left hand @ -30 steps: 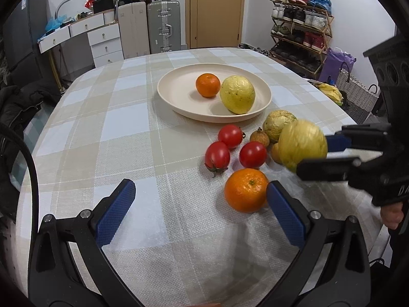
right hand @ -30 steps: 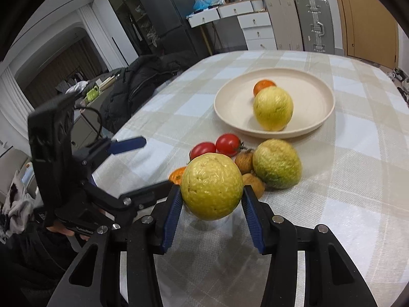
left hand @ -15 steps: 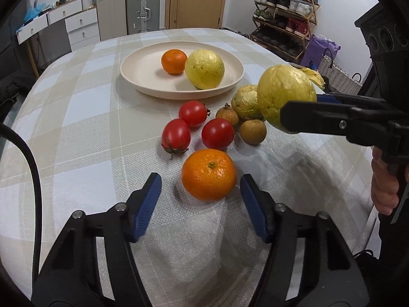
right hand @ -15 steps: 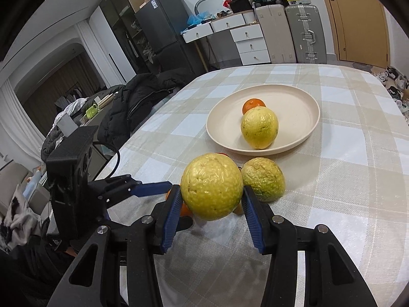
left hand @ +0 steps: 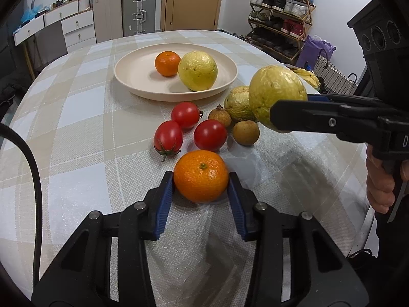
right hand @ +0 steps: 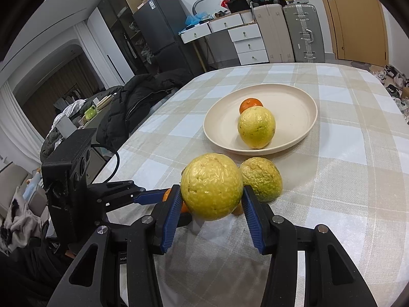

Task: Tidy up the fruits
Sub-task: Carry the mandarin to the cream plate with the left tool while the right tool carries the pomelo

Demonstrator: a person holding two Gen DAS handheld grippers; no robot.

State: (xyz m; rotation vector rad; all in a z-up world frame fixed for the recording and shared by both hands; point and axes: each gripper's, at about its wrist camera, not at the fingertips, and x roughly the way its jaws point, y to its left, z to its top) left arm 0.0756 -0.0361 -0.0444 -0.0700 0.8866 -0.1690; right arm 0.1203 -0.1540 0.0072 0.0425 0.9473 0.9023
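This is a lived-in home, a dining corner. A rounded table under a beige-and-white checked cloth (left hand: 76, 117) fills the middle. At eleven o'clock stand white drawers (left hand: 76, 26) and silver hard-shell suitcases (left hand: 138, 10); at twelve a tan wooden door (left hand: 193, 0); at one a wooden shoe rack (left hand: 278, 18). A dark fridge (right hand: 158, 35) stands behind.

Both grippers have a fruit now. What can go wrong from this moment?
1. The left gripper jaws are closing on the orange, which sits at their very tips. Being round, it may squirt forward into the tomatoes.
2. The right gripper holds a wrinkled yellow fruit in the air; if it slips, it could knock the fruits below.
3. The plate already holds two fruits, so both hands arriving together might collide.
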